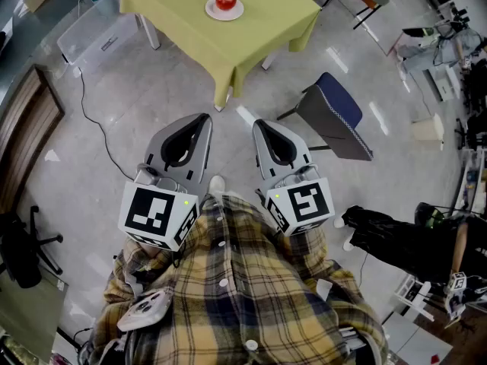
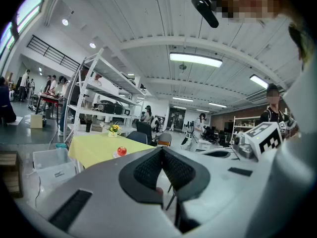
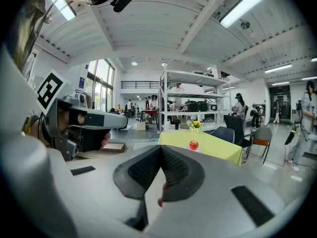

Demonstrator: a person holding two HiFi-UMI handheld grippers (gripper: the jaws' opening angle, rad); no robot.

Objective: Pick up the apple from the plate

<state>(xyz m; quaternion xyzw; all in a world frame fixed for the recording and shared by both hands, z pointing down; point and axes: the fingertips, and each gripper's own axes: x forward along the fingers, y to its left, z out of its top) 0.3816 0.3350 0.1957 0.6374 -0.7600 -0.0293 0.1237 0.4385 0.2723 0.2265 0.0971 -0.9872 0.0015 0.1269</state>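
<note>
A red apple sits on a small white plate on a table with a yellow-green cloth, far ahead at the top of the head view. My left gripper and right gripper are held side by side over the floor, well short of the table. Both are shut with nothing between their jaws. In the left gripper view the apple shows left of the closed tips. From the right gripper the apple appears right of the closed tips.
A blue chair stands on the floor right of the table's near corner. A clear plastic bin and a floor cable lie to the table's left. A vase of flowers is on the table, with shelving and people behind.
</note>
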